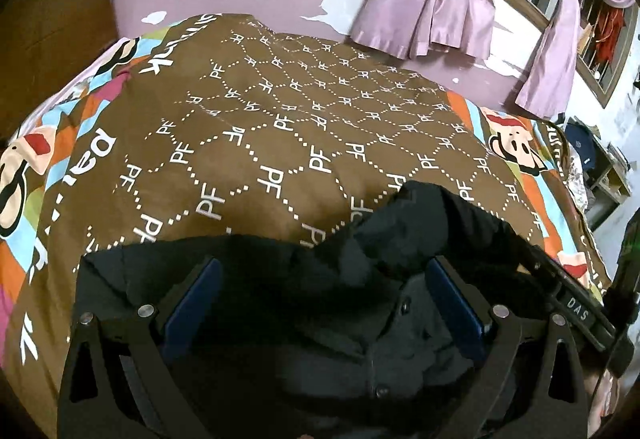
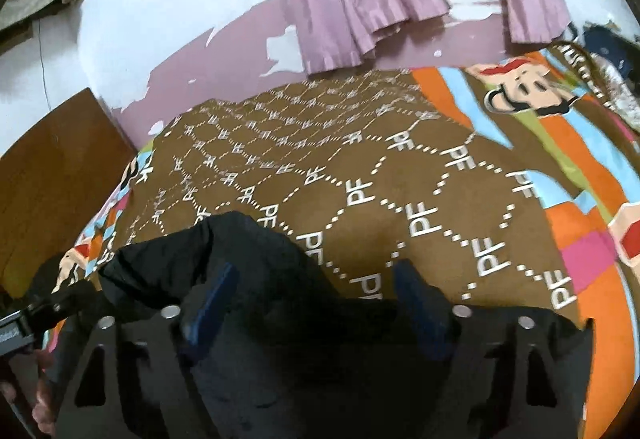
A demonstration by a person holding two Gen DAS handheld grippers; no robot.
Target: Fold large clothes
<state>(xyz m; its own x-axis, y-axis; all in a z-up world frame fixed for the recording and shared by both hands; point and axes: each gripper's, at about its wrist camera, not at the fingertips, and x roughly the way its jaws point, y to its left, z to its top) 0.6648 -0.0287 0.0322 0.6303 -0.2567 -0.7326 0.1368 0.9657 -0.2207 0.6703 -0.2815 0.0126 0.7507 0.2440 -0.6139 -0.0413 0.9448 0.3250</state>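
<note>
Folding barely under way: a black jacket (image 1: 320, 299) lies rumpled at the near edge of a brown patterned bedspread (image 1: 280, 127), one sleeve bunched up. The left gripper (image 1: 324, 303) and right gripper (image 2: 316, 303) hover over it, jaws spread wide, gripping nothing. Every fold appears left to make.

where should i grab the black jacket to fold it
Grip the jacket along its far hem, where it lies flat on the blanket. Come from above with open jaws over the edge, one gripper toward each end; the middle is bunched and would drag.
</note>
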